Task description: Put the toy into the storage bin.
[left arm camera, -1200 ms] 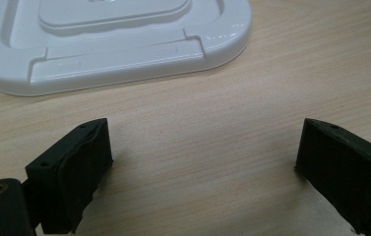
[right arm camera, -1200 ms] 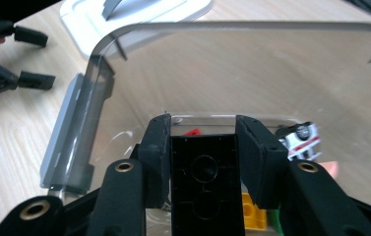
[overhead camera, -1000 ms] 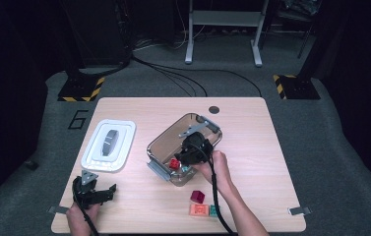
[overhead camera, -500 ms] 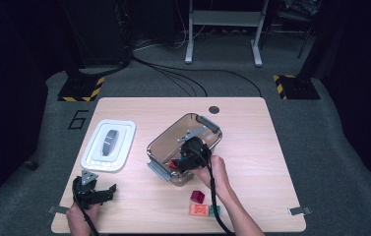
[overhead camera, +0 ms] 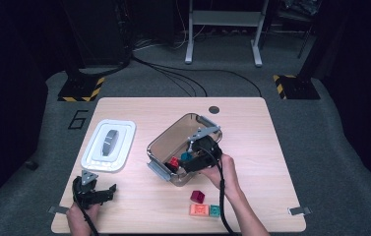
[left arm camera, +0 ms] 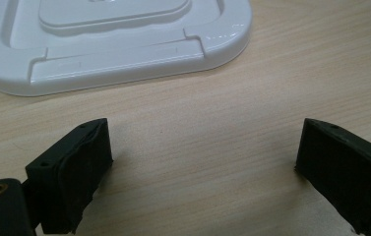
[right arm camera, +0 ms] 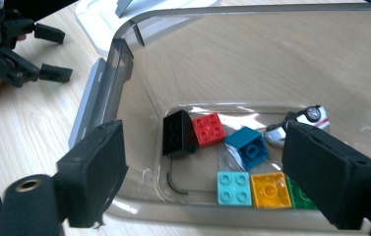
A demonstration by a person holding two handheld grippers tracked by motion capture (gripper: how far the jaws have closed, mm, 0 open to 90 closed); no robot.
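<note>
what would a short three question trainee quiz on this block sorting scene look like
1. True or false: the right gripper grips a brick over the clear plastic tub.
2. Which brick lies nearest the black brick in the tub: A red, B orange, C green?
3. Where is the white plastic lid?

Key: 1 false, its jaws have just been opening and are empty. 2 A. 3 flat on the wooden table, left of the tub.

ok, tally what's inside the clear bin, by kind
Toy bricks: 6 (black, red, dark teal, turquoise, yellow, green)
Toy car: 1
Hex key: 1
Total: 8
</note>
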